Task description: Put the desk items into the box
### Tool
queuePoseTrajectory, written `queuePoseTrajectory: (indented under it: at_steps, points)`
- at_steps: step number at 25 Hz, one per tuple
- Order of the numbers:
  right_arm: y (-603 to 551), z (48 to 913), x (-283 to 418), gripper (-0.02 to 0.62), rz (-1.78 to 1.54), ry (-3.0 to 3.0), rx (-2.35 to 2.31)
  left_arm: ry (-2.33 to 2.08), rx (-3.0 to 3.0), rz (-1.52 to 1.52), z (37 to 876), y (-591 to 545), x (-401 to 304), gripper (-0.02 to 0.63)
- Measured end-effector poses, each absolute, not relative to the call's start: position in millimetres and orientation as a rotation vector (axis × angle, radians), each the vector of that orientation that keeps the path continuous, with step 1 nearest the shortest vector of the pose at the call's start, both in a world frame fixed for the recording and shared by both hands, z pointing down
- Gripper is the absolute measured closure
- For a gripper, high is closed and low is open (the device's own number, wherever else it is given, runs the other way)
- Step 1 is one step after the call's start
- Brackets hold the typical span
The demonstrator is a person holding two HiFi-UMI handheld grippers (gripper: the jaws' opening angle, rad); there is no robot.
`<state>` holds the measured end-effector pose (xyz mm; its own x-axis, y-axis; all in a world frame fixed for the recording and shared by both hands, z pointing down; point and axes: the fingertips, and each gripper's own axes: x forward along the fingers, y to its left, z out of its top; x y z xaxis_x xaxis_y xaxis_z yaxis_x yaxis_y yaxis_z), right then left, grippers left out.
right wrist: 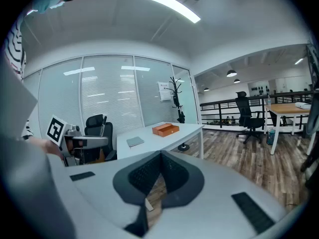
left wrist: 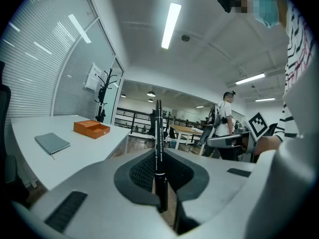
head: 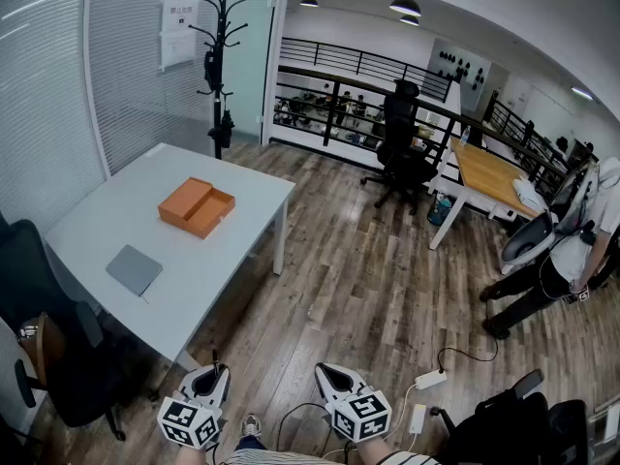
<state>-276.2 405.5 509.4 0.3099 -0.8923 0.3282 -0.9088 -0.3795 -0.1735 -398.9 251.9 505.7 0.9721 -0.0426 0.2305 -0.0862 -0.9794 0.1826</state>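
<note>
An open orange box (head: 197, 207) sits near the middle of the white table (head: 232, 260), with a grey notebook (head: 134, 269) lying closer to me. Both also show far off in the gripper views: the box (left wrist: 91, 128) (right wrist: 165, 129) and the notebook (left wrist: 52, 143) (right wrist: 134, 141). My left gripper (head: 208, 374) is low at the frame's bottom, off the table's near corner. It (left wrist: 158, 156) is shut on a black pen (left wrist: 158, 143) that stands up out of the jaws. My right gripper (head: 330, 374) (right wrist: 160, 156) is beside it, shut and holding nothing.
A black office chair (head: 53, 356) stands at the table's left side. A coat rack (head: 219, 66) stands behind the table. A power strip (head: 430, 380) and cables lie on the wooden floor. Farther right are a wooden-topped desk (head: 489, 168), a black chair (head: 402, 143) and a person (head: 576, 250).
</note>
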Motion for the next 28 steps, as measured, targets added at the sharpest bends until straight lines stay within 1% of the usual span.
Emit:
queuePoseTrajectory:
  at_steps: [22,28]
  points:
    - [267.5,515.0,-196.1,0.569,0.640,-1.582,2.717,0.026,2.952,0.398,512.0,82.1,-316.1,0.566]
    - [252.0,525.9,-167.9,0.569,0.687,-1.582,2.696,0.052,2.910,0.424,530.1,68.7,-276.0,0.566]
